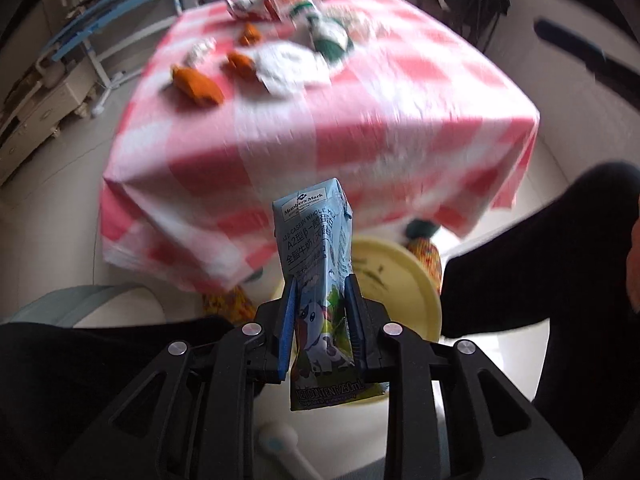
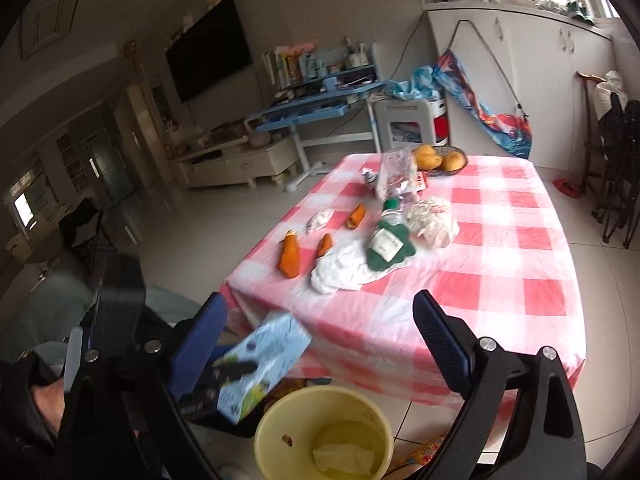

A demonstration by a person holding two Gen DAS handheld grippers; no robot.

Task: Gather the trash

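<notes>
**Over the bin: left tool holding milk carton, right tool empty**

Between the left tool's (image 1: 320, 304) blue pads sits a light-blue milk carton (image 1: 316, 280), clamped narrow around its lower half, top end pointing away from the camera. Carton looks squashed. From the right wrist view the same carton (image 2: 260, 360) shows blurred, just above and left of the yellow bin (image 2: 280, 432).

Bin stands on the floor at the near edge of the surface (image 2: 500, 272). Inside it: crumpled pale paper (image 2: 344, 456) at the bottom. A colourful wrapper (image 2: 428, 450) lies on the floor just beside the bin.

Right tool (image 2: 320, 332) stands wide open, nothing between its pads. No earlier frame to compare.

Surface carries a pink-and-white checked cloth. Trash left on it, mid-area:
- three orange peel-like pieces (image 2: 290, 256), close together
- white crumpled paper (image 2: 340, 268) near the front, touching a green-labelled bottle (image 2: 388, 244) lying on it
- crumpled white plastic bag (image 2: 432, 220) just behind the bottle
- small white wad (image 2: 320, 218)
- clear plastic bag (image 2: 396, 178) toward the far end
- bowl of oranges (image 2: 440, 158) at the far edge

Dark trouser legs (image 1: 520, 272) of the person flank the bin in the left wrist view. Left view is motion-blurred; small items on the surface cannot be told apart there.
</notes>
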